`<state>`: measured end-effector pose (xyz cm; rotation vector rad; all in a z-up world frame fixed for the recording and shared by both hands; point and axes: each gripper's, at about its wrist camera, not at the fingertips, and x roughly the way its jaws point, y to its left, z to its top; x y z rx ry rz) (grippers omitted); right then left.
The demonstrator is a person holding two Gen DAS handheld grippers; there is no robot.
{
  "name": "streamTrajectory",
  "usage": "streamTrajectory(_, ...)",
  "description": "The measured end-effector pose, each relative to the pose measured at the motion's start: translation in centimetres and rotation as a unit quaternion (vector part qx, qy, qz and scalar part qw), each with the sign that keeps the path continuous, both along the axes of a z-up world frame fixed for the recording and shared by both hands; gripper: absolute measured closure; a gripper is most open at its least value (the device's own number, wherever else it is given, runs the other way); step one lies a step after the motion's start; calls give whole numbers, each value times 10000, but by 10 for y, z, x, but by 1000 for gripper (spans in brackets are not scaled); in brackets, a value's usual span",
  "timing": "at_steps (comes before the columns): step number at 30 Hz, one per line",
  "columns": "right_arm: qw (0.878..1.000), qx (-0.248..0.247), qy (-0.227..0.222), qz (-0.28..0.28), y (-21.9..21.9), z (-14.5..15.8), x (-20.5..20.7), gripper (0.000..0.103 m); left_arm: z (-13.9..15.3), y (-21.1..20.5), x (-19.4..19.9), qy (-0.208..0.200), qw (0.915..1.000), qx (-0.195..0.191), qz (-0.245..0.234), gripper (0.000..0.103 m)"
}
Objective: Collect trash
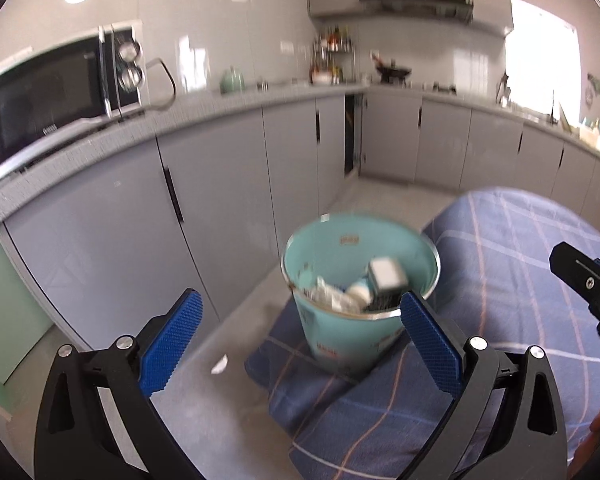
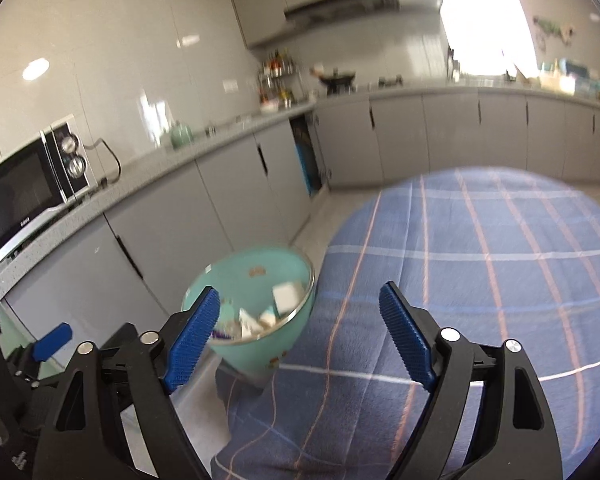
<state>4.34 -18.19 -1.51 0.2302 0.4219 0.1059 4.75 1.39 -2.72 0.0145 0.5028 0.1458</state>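
Note:
A teal trash bucket (image 1: pixel 352 328) with a metal rim stands at the near-left edge of the table, on the blue checked cloth (image 1: pixel 512 264). Inside it lie several pieces of trash (image 1: pixel 384 276), among them white boxes and wrappers. My left gripper (image 1: pixel 300 320) is open, its blue pads wide apart in front of the bucket, holding nothing. In the right wrist view the bucket (image 2: pixel 260 340) sits low and left, the trash (image 2: pixel 286 296) visible in it. My right gripper (image 2: pixel 300 312) is open and empty above the cloth (image 2: pixel 480 280).
Grey kitchen cabinets (image 1: pixel 220 184) run along the left and far walls. A microwave (image 1: pixel 52 96) sits on the counter at the left. A green kettle (image 1: pixel 232 80), a spice rack (image 1: pixel 332 56) and a wok (image 1: pixel 394 70) stand further back. Grey floor (image 1: pixel 220 344) lies between table and cabinets.

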Motion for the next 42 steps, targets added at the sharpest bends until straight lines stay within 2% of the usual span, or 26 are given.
streamTrajectory(3, 9994, -55, -318, -151, 0, 10, -15, 16, 13, -2, -13, -267, 9996, 86, -70, 6)
streamTrajectory(9, 9982, -107, -560, -186, 4, 20, -30, 16, 25, -2, -28, -505, 9985, 133, -142, 6)
streamTrajectory(27, 9976, -26, -644, -237, 10, 28, -45, 16, 37, 0, -50, -691, 9973, 74, -223, 6)
streamTrajectory(42, 9977, 14, -597, -328, 10, 27, -47, 16, 36, 0, -49, -718, 9972, 144, -144, 6)
